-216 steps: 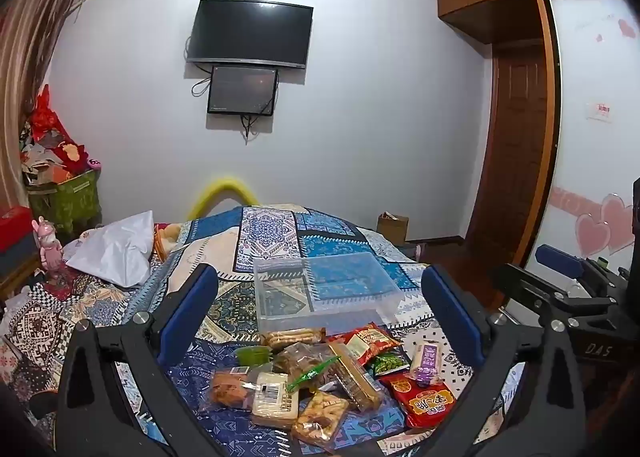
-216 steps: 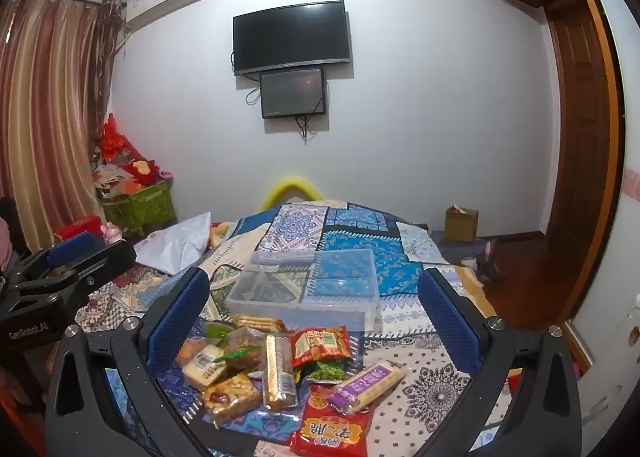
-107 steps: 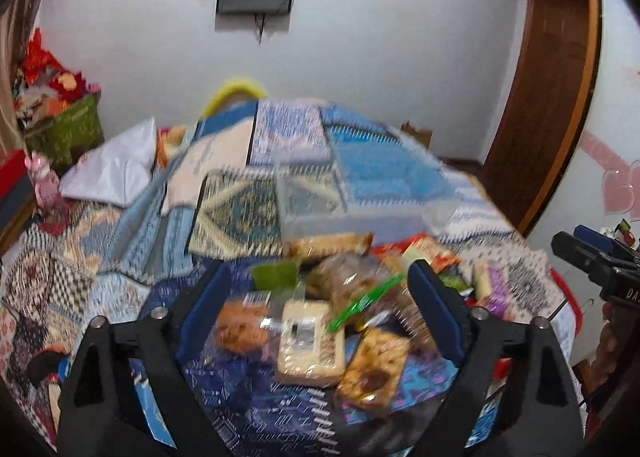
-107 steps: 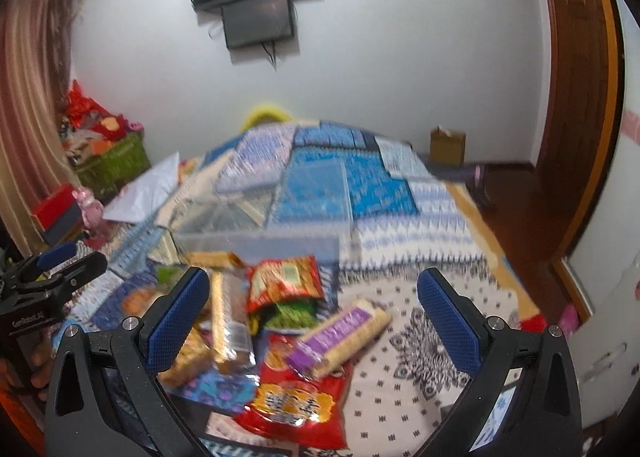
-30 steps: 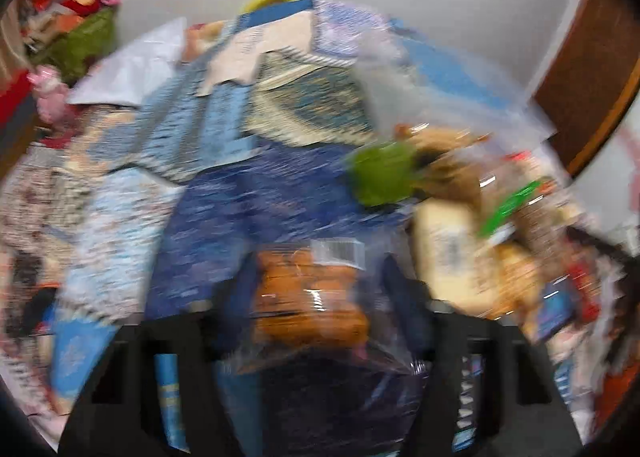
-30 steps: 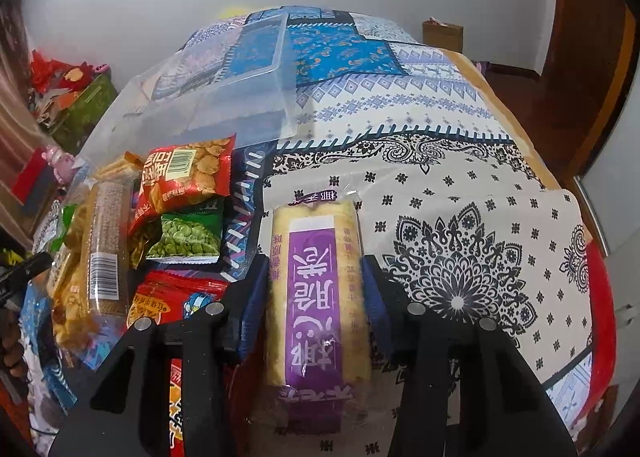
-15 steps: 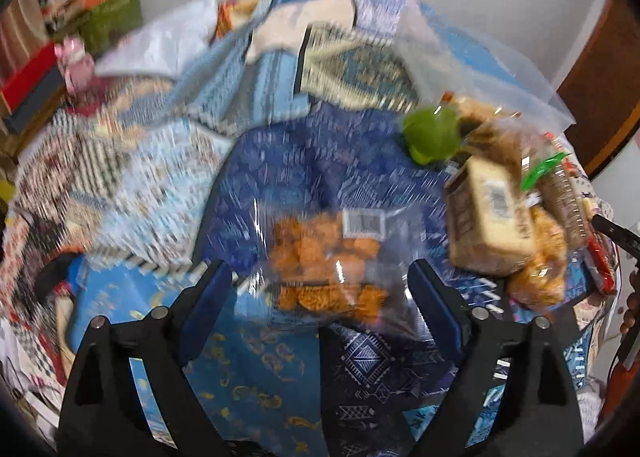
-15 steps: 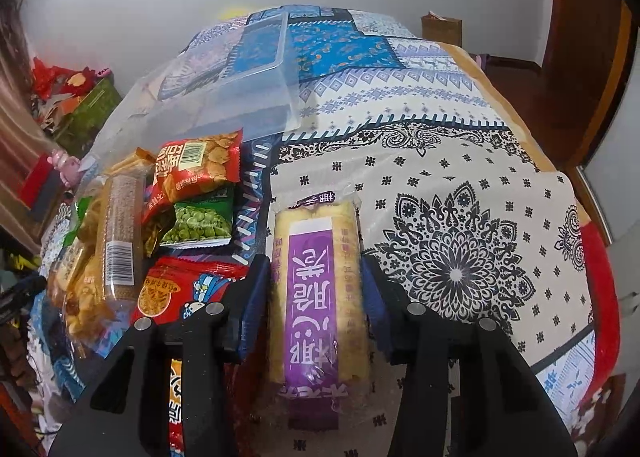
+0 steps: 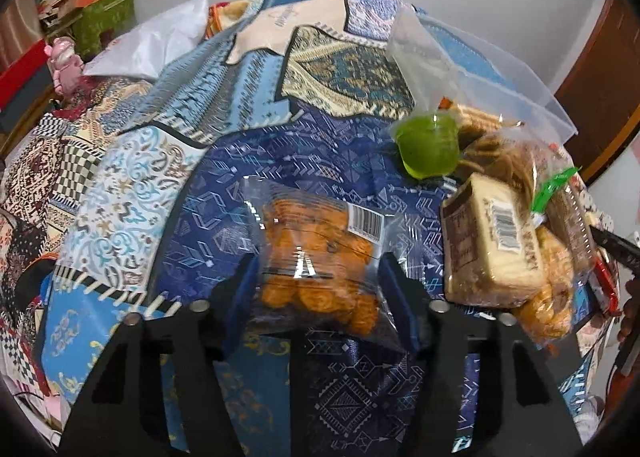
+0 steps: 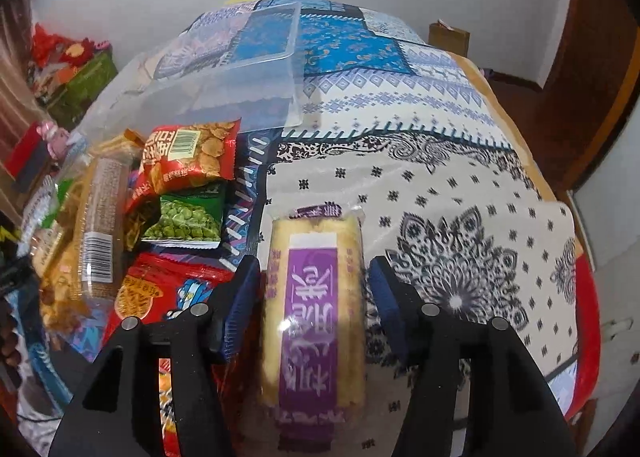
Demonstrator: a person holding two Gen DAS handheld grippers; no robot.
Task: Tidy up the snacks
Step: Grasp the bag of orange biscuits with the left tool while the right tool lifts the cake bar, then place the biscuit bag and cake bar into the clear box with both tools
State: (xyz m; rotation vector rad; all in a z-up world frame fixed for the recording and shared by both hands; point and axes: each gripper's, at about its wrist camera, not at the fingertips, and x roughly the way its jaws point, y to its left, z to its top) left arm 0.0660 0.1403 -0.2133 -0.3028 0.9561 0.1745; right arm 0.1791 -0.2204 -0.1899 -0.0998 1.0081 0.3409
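A clear bag of orange snacks (image 9: 316,253) lies on the blue quilt (image 9: 200,193) between the pads of my left gripper (image 9: 320,273). Its jaws are closing and both pads touch the bag's sides. In the right wrist view a yellow bar in a purple wrapper (image 10: 314,297) lies lengthwise between the pads of my right gripper (image 10: 314,277). Those jaws are opening, with a thin gap on each side of the bar. A clear plastic container (image 10: 224,69) stands behind the snack pile and shows in the left wrist view as the container (image 9: 500,69).
Loose snacks lie in a pile: a green jelly cup (image 9: 428,145), a beige barcoded pack (image 9: 492,245), a red cracker pack (image 10: 192,153), green peas (image 10: 184,217), a long biscuit sleeve (image 10: 100,225). A white plastic bag (image 9: 160,45) lies far left. The bed's edge (image 10: 588,297) drops off at right.
My left jaws let go of the bag, spread wide around it on the quilt, then came in on it again. My right jaws have eased off the purple bar.
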